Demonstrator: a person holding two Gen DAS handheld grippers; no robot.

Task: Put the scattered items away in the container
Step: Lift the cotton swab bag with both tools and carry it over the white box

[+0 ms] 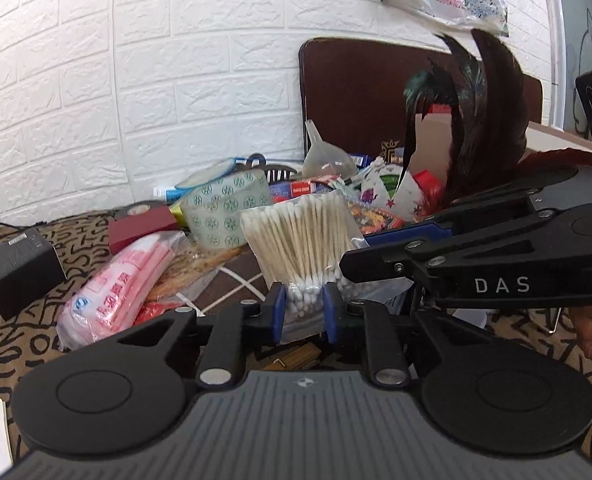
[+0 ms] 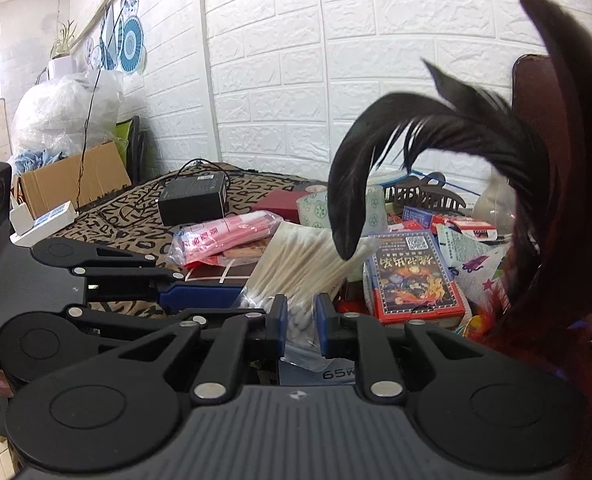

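Observation:
A clear bag of cotton swabs (image 1: 300, 236) stands upright in the pile on the patterned table, and both grippers hold it. My left gripper (image 1: 304, 310) is shut on its bottom end, the blue pads pressing the swab heads. My right gripper (image 1: 356, 252) comes in from the right and pinches the bag's right edge. In the right wrist view the right gripper (image 2: 299, 320) is shut on the bag (image 2: 296, 268) low down, while the left gripper (image 2: 215, 288) reaches in from the left. A tan box (image 1: 432, 140) stands behind dark feathers (image 1: 480, 120).
Around the bag lie a pink packet (image 1: 123, 280), a green-patterned tape roll (image 1: 223, 212), a red box (image 1: 139, 228), a card box (image 2: 412, 280), a clear funnel (image 1: 328, 156) and a black power adapter (image 1: 15, 268). Long dark feathers (image 2: 436, 132) hang over the pile. A white brick wall closes the back.

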